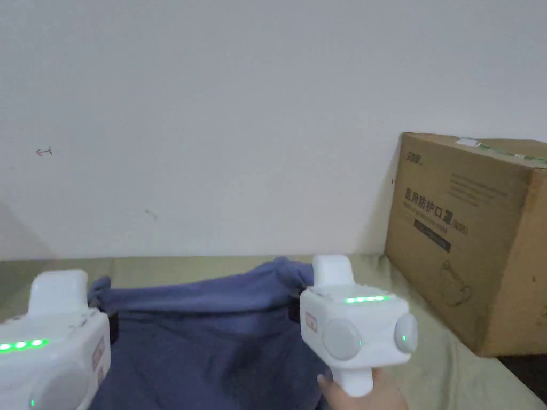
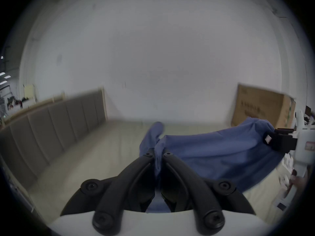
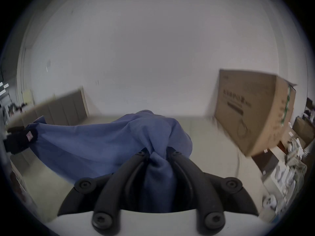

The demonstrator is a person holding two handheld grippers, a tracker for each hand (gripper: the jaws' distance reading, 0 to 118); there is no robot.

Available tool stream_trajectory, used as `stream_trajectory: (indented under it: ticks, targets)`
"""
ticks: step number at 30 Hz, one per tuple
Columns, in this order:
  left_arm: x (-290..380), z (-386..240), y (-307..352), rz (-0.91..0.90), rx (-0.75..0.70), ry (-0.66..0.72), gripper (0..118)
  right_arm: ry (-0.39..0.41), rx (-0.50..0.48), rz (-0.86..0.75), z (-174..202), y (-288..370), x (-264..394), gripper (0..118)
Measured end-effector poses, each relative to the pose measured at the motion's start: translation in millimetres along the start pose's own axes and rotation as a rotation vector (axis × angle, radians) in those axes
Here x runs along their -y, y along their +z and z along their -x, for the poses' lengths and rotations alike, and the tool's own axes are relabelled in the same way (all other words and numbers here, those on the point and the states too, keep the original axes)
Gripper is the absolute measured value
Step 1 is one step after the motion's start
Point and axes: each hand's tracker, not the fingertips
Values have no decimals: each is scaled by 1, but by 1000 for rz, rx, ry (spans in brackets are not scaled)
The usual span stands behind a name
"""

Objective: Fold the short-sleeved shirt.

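Observation:
A blue short-sleeved shirt [image 1: 213,331] hangs stretched between both grippers above a pale green cloth-covered table [image 1: 459,373]. My left gripper [image 2: 157,152] is shut on one bunched end of the shirt [image 2: 213,156], with cloth pinched between its black jaws. My right gripper [image 3: 157,152] is shut on the other end of the shirt [image 3: 102,142], a thick wad of fabric between its jaws. In the head view the white left gripper [image 1: 104,315] sits at the lower left and the right gripper [image 1: 299,299] at centre, held by a hand [image 1: 363,395].
A large cardboard box [image 1: 470,235] stands on the table at the right, close to the right gripper. A white wall [image 1: 240,133] rises just behind the table. A grey padded panel [image 2: 51,120] runs along the left side. Clutter lies beyond the table's right edge [image 3: 289,154].

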Motion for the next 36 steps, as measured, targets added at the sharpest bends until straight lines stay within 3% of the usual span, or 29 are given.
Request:
stream_trajectory:
  ticks: [4, 8, 12, 14, 16, 18, 19, 20, 25, 27, 28, 29, 30, 31, 32, 33, 35, 36]
  targets:
    - [101, 5, 17, 340, 95, 28, 4, 42, -130, 267, -4, 32, 113, 18]
    - [144, 16, 60, 623, 199, 124, 4, 72, -184, 460, -13, 91, 175, 18]
    - [169, 32, 74, 883, 277, 239, 4, -15, -208, 607, -21, 129, 188, 18]
    - [179, 37, 75, 923, 302, 215, 6, -67, -202, 630, -25, 135, 189, 19]
    - [180, 43, 80, 878, 260, 179, 26, -125, -241, 633, -31, 134, 188, 35]
    - [178, 52, 90, 853, 236, 230, 48, -187, -243, 634, -38, 141, 185, 54]
    - [175, 57, 96, 828, 244, 280, 88, -237, -269, 616, -42, 147, 182, 86]
    - [166, 63, 105, 770, 252, 315, 107, -270, -290, 585, -46, 157, 175, 105]
    - [119, 70, 151, 540, 213, 254, 104, -198, -225, 329, -54, 216, 129, 105]
    - [106, 71, 173, 350, 219, 247, 104, -222, -225, 185, -53, 239, 117, 105]
    - [103, 72, 186, 232, 212, 244, 101, -245, -252, 106, -53, 250, 112, 104]
    - [103, 71, 196, 129, 195, 230, 82, -277, -294, 32, -53, 259, 111, 98]
    - [103, 69, 204, 68, 149, 191, 48, -308, -310, -31, -51, 266, 109, 79]
    - [101, 62, 203, 48, 70, 137, 1, -315, -288, -55, -46, 268, 106, 34]
    - [96, 59, 201, 37, -16, 75, 0, -257, -165, -9, -39, 263, 101, 0]
    - [96, 60, 195, 96, 18, 83, 0, -270, -87, -14, -38, 263, 98, 0]
    - [86, 67, 178, 168, 155, 158, 0, -321, -249, 31, -42, 249, 96, 0]
    - [80, 70, 166, 192, 152, 177, 0, -322, -249, 46, -42, 245, 94, 0]
